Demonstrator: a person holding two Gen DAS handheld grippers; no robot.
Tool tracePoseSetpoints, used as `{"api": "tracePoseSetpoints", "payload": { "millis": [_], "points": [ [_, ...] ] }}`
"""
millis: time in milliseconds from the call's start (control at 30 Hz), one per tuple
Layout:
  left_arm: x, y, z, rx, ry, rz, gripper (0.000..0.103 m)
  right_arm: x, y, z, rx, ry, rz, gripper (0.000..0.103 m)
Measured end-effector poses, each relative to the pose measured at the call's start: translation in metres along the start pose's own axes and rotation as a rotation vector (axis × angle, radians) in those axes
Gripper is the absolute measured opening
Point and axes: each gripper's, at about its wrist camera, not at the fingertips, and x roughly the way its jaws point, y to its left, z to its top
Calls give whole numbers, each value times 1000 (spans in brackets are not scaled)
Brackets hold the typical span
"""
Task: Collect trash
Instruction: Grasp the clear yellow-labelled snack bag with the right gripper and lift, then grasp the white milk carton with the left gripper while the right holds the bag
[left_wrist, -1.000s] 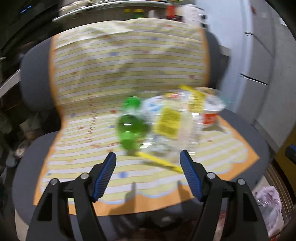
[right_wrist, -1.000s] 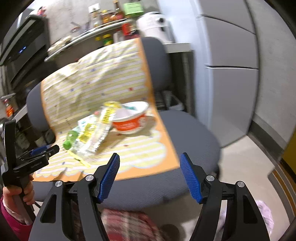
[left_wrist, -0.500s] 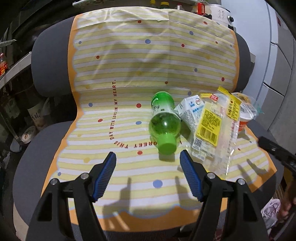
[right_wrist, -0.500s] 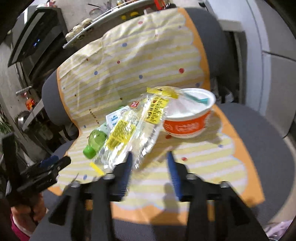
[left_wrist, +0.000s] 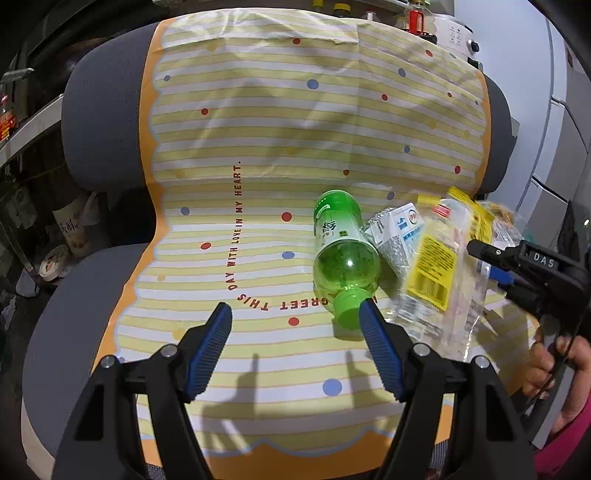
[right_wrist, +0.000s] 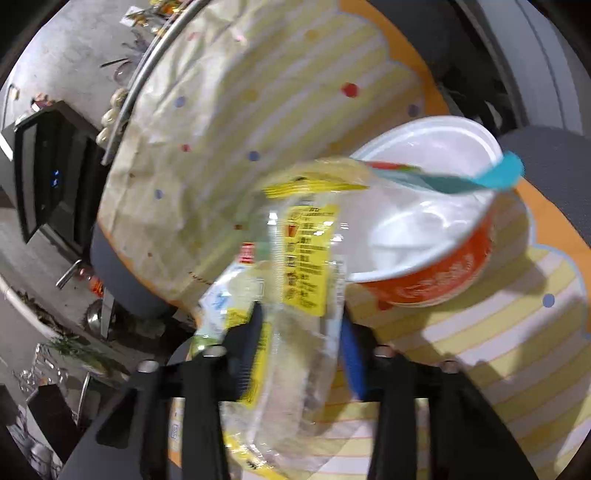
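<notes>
On a yellow striped sheet over a chair seat lie a green plastic bottle, a small white carton and a clear plastic wrapper with yellow labels. My left gripper is open just in front of the bottle, its right finger beside the green cap, nothing between the fingers. My right gripper has its jaws closing on the clear wrapper, which fills the narrow gap between them. Just beyond stands an orange and white bowl with a teal strip across it. The right gripper also shows at the right edge of the left wrist view.
The grey chair has a high back behind the sheet. A hand in a pink sleeve holds the right gripper. Shelves with bottles and clutter stand behind and to the left. Grey cabinet fronts are on the right.
My right gripper has come in low over the seat to the wrapper and its jaws have narrowed around it. My left gripper has drawn closer to the seat, and the bottle now lies by its right finger.
</notes>
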Motion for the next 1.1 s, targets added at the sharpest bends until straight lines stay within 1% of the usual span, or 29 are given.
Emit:
{"api": "tracePoseSetpoints", "payload": {
  "millis": [33,67,100,133,200,233,267,300,367,433,467,567,667,733,767,867,1000,1100],
  "points": [
    [-1,-1,0,5,-1,0,69,-13,8,-1,-29,-16,13,8],
    [-2,-1,0,11,-3,-1,69,-23,15,-1,-56,-33,11,3],
    [-3,-2,0,14,-5,-2,69,-36,23,-3,-92,-49,0,2],
    [-3,-3,0,17,-6,-5,69,-55,34,-4,-146,-68,-30,2],
    [-6,-6,-1,26,-8,-9,69,-79,45,-5,-199,-91,-76,2],
    [-6,-8,-2,31,-10,-12,69,-98,51,-8,-240,-110,-130,2],
    [-7,-10,-3,36,-10,-16,69,-111,55,-8,-270,-131,-188,2],
    [-7,-13,-4,39,-10,-19,69,-120,57,-9,-293,-148,-225,2],
    [-4,-18,-4,47,-6,-31,69,-143,64,-16,-370,-190,-349,2],
    [0,-23,-3,57,-5,-35,69,-160,66,-23,-419,-221,-417,2],
    [3,-27,-1,63,-1,-37,69,-167,64,-25,-428,-228,-434,2],
    [9,-39,3,79,2,-46,69,-180,60,-29,-421,-254,-445,2],
    [15,-59,8,87,12,-92,69,-183,54,-29,-414,-273,-452,2],
    [17,-75,12,98,16,-119,67,-181,49,-27,-403,-269,-442,2],
    [19,-83,13,104,26,-128,64,-179,48,-26,-399,-266,-440,2],
    [31,-102,15,105,69,-158,63,-177,43,-26,-388,-258,-426,2],
    [57,-106,16,21,145,-187,63,-175,36,-26,-383,-248,-413,2],
    [71,-102,20,-38,169,-193,64,-172,33,-26,-391,-242,-409,2]
  ]
}}
